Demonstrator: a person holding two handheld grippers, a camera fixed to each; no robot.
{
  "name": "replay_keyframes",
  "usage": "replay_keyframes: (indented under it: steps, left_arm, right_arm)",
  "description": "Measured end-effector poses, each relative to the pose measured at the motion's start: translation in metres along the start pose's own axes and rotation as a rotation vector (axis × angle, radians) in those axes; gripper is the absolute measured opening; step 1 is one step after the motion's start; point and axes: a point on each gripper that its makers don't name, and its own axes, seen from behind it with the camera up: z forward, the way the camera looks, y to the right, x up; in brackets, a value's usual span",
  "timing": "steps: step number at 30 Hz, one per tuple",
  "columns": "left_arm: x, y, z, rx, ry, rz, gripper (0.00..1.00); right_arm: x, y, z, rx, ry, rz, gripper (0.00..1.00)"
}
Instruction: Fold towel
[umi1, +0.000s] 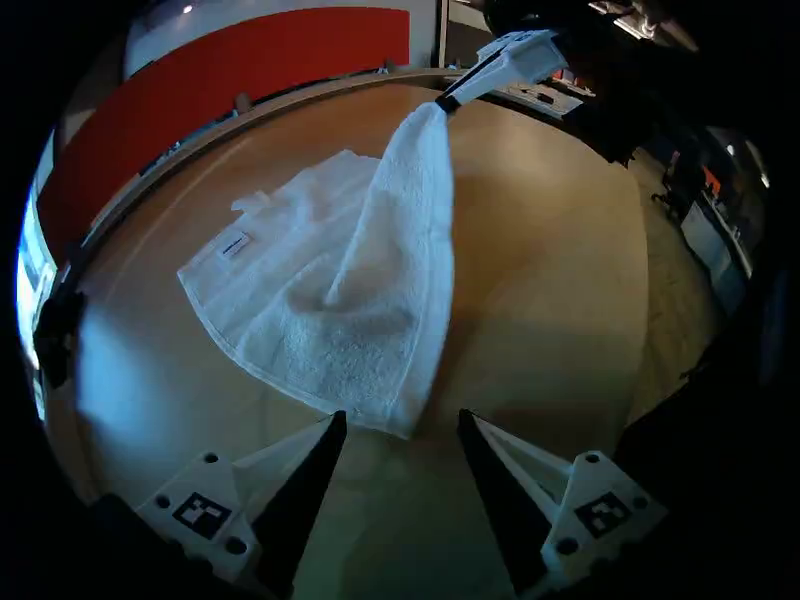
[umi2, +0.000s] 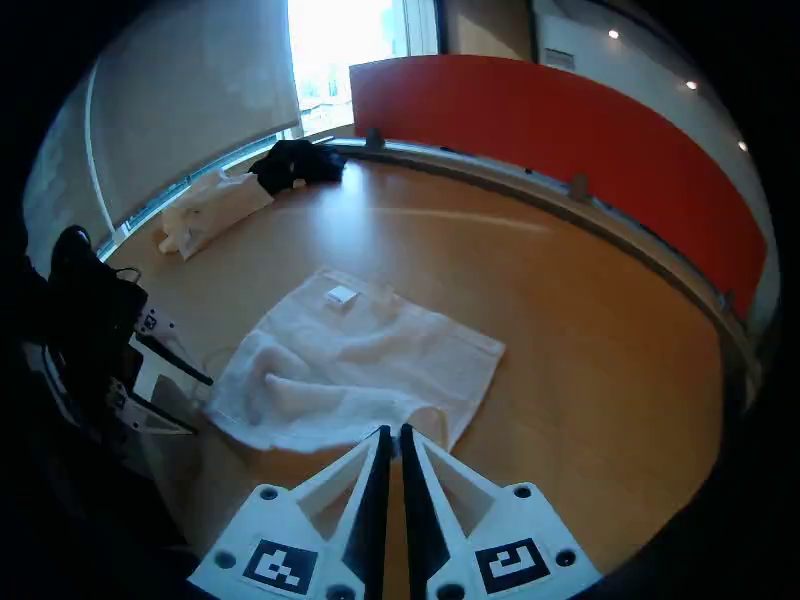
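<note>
While the white towel lies half-spread on the wooden counter, its far corner hangs lifted | right gripper: fingers pinched on that corner | left gripper: fingers wide apart, empty, towel's near corner just ahead.

Probably an office: red desk partition, window blind, wooden table

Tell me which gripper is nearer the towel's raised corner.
Right. The right gripper pinches the raised corner, holding it up off the table. The left gripper is open and apart from it, low at the towel's opposite edge.
</note>
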Motion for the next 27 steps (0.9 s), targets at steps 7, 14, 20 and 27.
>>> replay_keyframes:
  steps: [7,14,20,27]
  left_arm:
    - [-0.0036,0.0026,0.0029,0.006,-0.001,0.011,0.67]
    - [-0.0031,0.0024,0.0033,0.013,0.002,0.003,0.55]
    - [-0.0028,0.0007,0.0041,0.016,0.002,-0.002,0.46]
    - [-0.0027,-0.0041,0.0057,0.024,0.002,-0.010,0.29]
  right_arm:
    - [-0.0014,-0.0005,-0.0021,-0.002,0.000,-0.003,0.08]
    - [-0.0021,-0.0011,-0.0032,-0.003,0.002,-0.002,0.08]
    - [-0.0010,-0.0019,-0.0035,-0.004,0.006,-0.004,0.08]
    - [-0.0003,-0.0028,-0.0037,-0.005,0.009,-0.003,0.08]
